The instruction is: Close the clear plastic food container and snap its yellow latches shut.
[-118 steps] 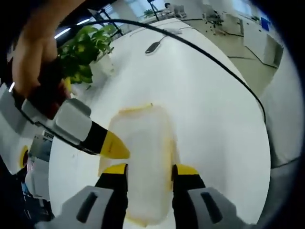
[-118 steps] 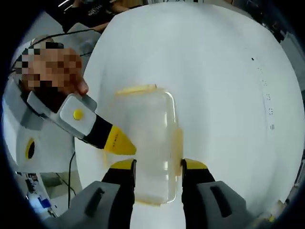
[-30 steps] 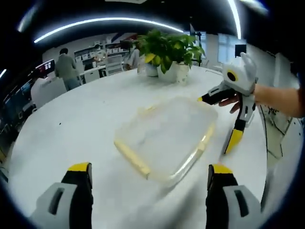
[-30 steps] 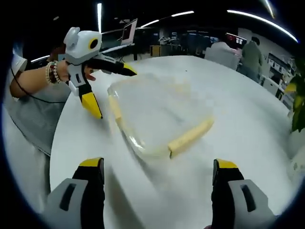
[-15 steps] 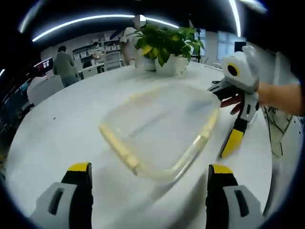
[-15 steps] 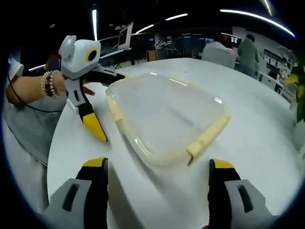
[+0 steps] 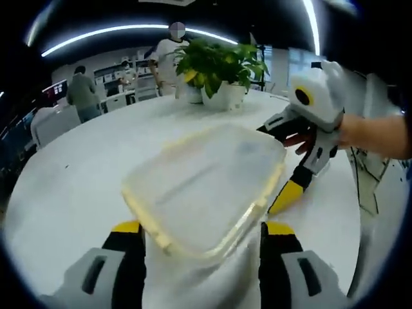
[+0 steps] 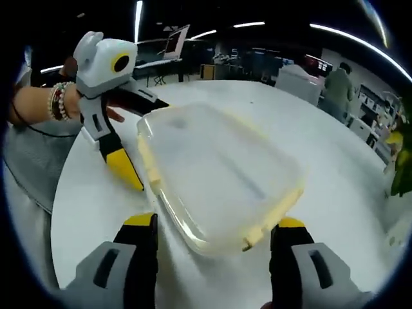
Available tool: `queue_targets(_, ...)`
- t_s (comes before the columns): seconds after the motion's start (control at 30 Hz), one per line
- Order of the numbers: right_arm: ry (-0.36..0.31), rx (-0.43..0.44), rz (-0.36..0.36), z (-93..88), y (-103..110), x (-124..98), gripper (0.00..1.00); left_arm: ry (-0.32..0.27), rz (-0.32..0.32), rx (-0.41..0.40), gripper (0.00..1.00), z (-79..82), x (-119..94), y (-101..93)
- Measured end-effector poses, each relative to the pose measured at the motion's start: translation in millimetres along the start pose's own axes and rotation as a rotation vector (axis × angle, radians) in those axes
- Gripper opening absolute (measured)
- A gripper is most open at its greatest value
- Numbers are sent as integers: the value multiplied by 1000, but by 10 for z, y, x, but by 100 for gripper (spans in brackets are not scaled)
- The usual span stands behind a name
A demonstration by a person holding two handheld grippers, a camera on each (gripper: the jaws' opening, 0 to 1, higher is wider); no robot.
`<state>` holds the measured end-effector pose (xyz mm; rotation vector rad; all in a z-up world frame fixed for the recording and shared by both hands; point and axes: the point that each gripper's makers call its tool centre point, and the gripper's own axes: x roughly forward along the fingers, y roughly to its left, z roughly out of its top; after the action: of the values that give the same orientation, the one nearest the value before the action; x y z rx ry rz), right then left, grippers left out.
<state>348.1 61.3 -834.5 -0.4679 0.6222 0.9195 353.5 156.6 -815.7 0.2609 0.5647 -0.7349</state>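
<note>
Work surface: a round white table [image 7: 71, 187] in a dim open-plan office lit by long ceiling light strips [image 7: 109, 30]. In the left gripper view, a potted green plant [image 7: 222, 67] stands on the table at 12 o'clock, beyond the container; two people [image 7: 80, 93] stand among desks at 10 to 11 o'clock. In the right gripper view, a monitor [image 8: 177, 38] sits at 11 o'clock and a person [image 8: 338, 84] stands at 2 o'clock.

Task item: the clear plastic food container [image 7: 206, 187] lies flat on the table with its lid on, at picture centre. Yellow latches [image 7: 273, 187] run along its edges; whether they are snapped down cannot be told.

Left gripper [image 7: 201, 235]: jaws spread apart, released, grasping nothing, one on each side of the container's near corner. In the right gripper view it enters at 10 o'clock, held by a hand [image 8: 64, 103] wearing a beaded bracelet, jaws apart, one yellow tip just beside the container's edge.

Right gripper [image 8: 215, 228]: jaws likewise spread wide, holding nothing, flanking the near end of the container. In the left gripper view it enters at 2 o'clock, jaws apart.
</note>
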Motion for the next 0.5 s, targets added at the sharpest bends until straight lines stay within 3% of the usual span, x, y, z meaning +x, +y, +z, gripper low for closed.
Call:
queue_targets(0.03,-6,6,-2,15,-15,-14,57,3,5,-6,60,-8,-15,33)
queue_targets(0.2,-14,1,32,128,86,59,54,12,8,-37,58,-89,-150,118)
queue_targets(0.5,-65,-10,86,506,399,313,47,111,75,-18,55,-384,-560,539)
